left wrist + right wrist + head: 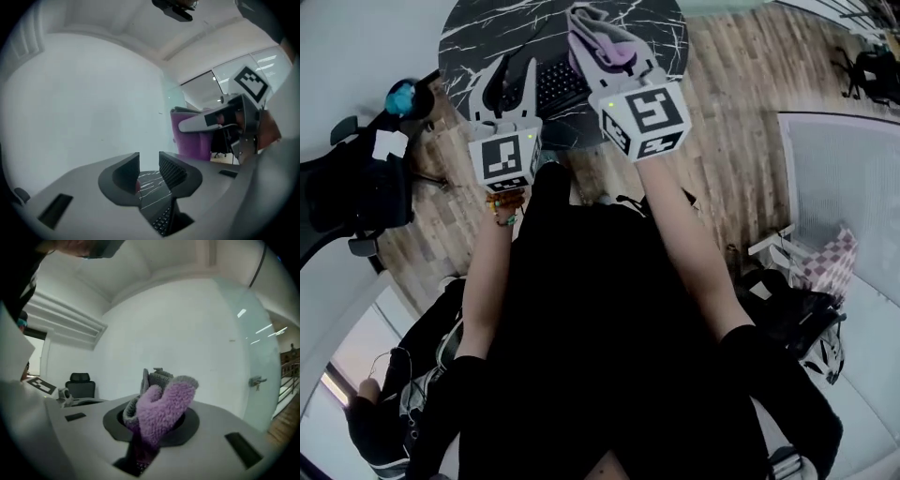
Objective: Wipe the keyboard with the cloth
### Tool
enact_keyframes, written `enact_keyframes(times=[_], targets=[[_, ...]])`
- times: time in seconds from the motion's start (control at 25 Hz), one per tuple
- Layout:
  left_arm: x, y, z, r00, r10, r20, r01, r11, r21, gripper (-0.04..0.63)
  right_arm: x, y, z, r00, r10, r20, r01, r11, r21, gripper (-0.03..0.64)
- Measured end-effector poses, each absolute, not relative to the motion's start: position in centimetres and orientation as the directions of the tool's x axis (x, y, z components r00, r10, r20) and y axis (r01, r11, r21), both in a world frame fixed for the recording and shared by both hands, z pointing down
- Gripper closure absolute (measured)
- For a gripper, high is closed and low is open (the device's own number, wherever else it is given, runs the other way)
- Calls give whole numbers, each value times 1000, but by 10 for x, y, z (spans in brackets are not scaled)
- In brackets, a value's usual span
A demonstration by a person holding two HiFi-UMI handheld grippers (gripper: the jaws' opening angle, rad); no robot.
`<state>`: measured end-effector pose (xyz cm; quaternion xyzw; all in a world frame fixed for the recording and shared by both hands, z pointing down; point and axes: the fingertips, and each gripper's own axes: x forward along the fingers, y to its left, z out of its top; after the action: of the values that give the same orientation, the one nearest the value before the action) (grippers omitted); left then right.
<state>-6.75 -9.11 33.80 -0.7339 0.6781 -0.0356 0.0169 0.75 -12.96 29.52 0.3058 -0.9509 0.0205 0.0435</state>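
Step, wiping: your right gripper (151, 423) clamps the cloth (164, 404), your left gripper (149, 171) stands part-open and empty, keyboard (559, 86) lies on the table (478, 37) below both; lower the cloth flat, sweep along the rows, press lightly.

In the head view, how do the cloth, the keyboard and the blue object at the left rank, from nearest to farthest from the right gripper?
1. The cloth: clamped in the right gripper itself.
2. The keyboard: on the table, just left of that gripper and below it.
3. The blue object: far left, past the table's edge.
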Motion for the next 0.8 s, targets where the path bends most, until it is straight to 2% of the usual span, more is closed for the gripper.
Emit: enact_keyframes(times=[0.12, 0.28, 0.56, 0.8], targets=[[-51, -56, 316, 10, -1000, -19, -998, -9, -68, 508, 26, -88, 283, -731, -681, 31, -676, 730, 94, 531], [-28, -11, 300, -55, -996, -75, -993, 62, -101, 555, 53, -32, 286, -733, -680, -9, -676, 727, 122, 529], [13, 59, 308, -118, -990, -83, -975, 131, -182, 566, 103, 33, 318, -755, -655, 30, -652, 755, 70, 529], [49, 90, 330, -107, -993, -54, -979, 115, -167, 568, 134, 59, 333, -768, -638, 54, -633, 770, 86, 529]])
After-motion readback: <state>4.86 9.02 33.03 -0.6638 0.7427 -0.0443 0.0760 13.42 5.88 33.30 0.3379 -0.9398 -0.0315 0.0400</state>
